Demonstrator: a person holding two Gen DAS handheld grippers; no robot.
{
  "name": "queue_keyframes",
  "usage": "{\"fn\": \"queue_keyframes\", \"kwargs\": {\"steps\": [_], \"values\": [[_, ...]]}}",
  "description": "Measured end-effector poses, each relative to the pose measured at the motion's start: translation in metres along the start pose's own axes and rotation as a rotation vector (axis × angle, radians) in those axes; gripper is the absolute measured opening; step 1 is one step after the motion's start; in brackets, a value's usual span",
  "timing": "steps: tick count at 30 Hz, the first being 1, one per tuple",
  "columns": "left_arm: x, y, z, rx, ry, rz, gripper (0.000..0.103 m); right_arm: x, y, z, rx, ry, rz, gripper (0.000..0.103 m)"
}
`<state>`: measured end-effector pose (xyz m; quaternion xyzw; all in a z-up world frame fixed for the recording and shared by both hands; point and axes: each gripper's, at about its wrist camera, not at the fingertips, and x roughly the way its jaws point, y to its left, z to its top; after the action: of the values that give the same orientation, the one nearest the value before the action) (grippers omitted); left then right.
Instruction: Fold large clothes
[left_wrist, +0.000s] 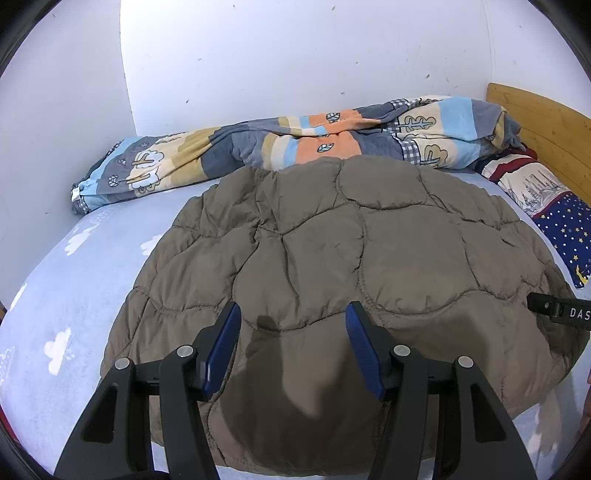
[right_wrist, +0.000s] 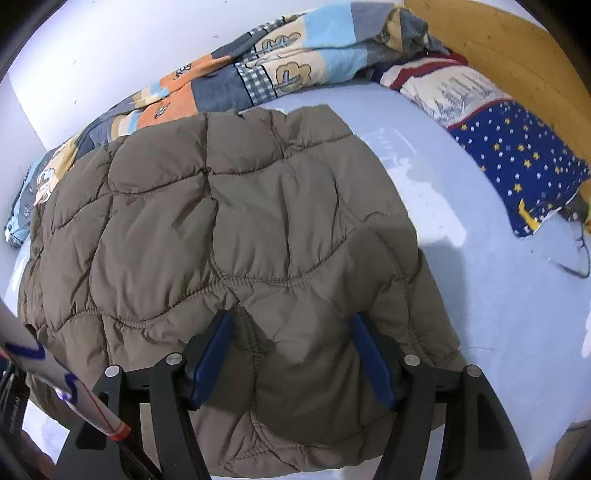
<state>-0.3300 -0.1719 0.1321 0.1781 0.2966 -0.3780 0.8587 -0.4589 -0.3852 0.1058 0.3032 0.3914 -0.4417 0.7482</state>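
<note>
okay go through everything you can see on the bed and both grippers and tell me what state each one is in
Jacket: lying flat on the bed, quilted side up, not gripped.
Left gripper: open, above the jacket's near edge.
Right gripper: open, above the jacket's near edge.
Duvet: bunched up along the wall.
Pillow: lying by the headboard.
Sheet: spread over the bed.

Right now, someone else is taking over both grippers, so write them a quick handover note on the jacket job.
Left gripper: open, empty, over the jacket's near edge.
Right gripper: open, empty, over the near right part of the jacket.
Jacket: a compact brown quilted bundle on the bed sheet, with the duvet behind it and the pillow to its right.
Done: it looks at least partly folded; no sleeves show.
Left: probably one more fold or tidying; hard to tell.
</note>
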Motion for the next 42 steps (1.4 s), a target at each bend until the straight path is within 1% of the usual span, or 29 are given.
{"fn": "queue_keyframes", "kwargs": {"steps": [3,7,11,15,17,18,21,22,25,27,29,31,33,34,35,37,38,40,41,42], "values": [[-0.001,0.0,0.0,0.006,-0.006,0.001,0.058,-0.012,0.007,-0.001,-0.019,-0.051,-0.007,0.072],[-0.003,0.0,0.0,0.007,-0.014,0.005,0.058,-0.028,0.021,-0.003,-0.077,-0.114,-0.009,0.072],[-0.009,-0.001,0.003,0.009,-0.036,0.011,0.058,-0.044,0.033,-0.005,-0.109,-0.163,0.009,0.072],[-0.03,0.002,0.009,0.009,-0.086,0.005,0.058,-0.068,0.046,-0.007,-0.145,-0.226,0.009,0.072],[-0.047,0.006,0.011,0.005,-0.107,-0.009,0.058,-0.089,0.051,-0.011,-0.163,-0.27,0.026,0.072],[-0.061,0.011,0.012,-0.003,-0.132,-0.02,0.058,-0.097,0.052,-0.012,-0.17,-0.285,0.026,0.072],[-0.105,0.024,0.01,-0.02,-0.187,-0.018,0.058,-0.137,0.054,-0.028,-0.18,-0.361,0.021,0.072],[-0.123,0.028,0.007,-0.031,-0.203,-0.028,0.058,-0.158,0.053,-0.039,-0.176,-0.387,0.029,0.072],[-0.176,0.043,-0.004,-0.049,-0.243,-0.047,0.067,-0.205,0.049,-0.072,-0.17,-0.45,0.061,0.073],[-0.211,0.05,-0.011,-0.039,-0.286,-0.05,0.069,-0.235,0.05,-0.097,-0.19,-0.487,0.081,0.076],[-0.244,0.056,-0.016,-0.025,-0.321,-0.036,0.079,-0.27,0.054,-0.124,-0.221,-0.526,0.111,0.078],[-0.277,0.066,-0.02,-0.038,-0.34,-0.043,0.08,-0.298,0.055,-0.139,-0.241,-0.558,0.138,0.08],[-0.303,0.074,-0.022,-0.052,-0.359,-0.048,0.083,-0.331,0.056,-0.152,-0.245,-0.602,0.155,0.082],[-0.314,0.077,-0.023,-0.057,-0.358,-0.042,0.085,-0.343,0.055,-0.157,-0.24,-0.626,0.158,0.084],[-0.322,0.08,-0.024,-0.063,-0.356,-0.042,0.085,-0.359,0.054,-0.163,-0.229,-0.658,0.155,0.089],[-0.339,0.086,-0.028,-0.084,-0.362,-0.058,0.087,-0.381,0.052,-0.172,-0.214,-0.686,0.167,0.092],[-0.344,0.087,-0.031,-0.088,-0.363,-0.057,0.091,-0.386,0.052,-0.175,-0.21,-0.692,0.173,0.093],[-0.347,0.086,-0.039,-0.072,-0.338,-0.072,0.092,-0.396,0.056,-0.187,-0.212,-0.707,0.163,0.094],[-0.347,0.085,-0.043,-0.069,-0.321,-0.071,0.093,-0.396,0.057,-0.19,-0.215,-0.703,0.153,0.095],[-0.345,0.084,-0.048,-0.065,-0.296,-0.048,0.093,-0.392,0.06,-0.195,-0.209,-0.679,0.145,0.095]]}}
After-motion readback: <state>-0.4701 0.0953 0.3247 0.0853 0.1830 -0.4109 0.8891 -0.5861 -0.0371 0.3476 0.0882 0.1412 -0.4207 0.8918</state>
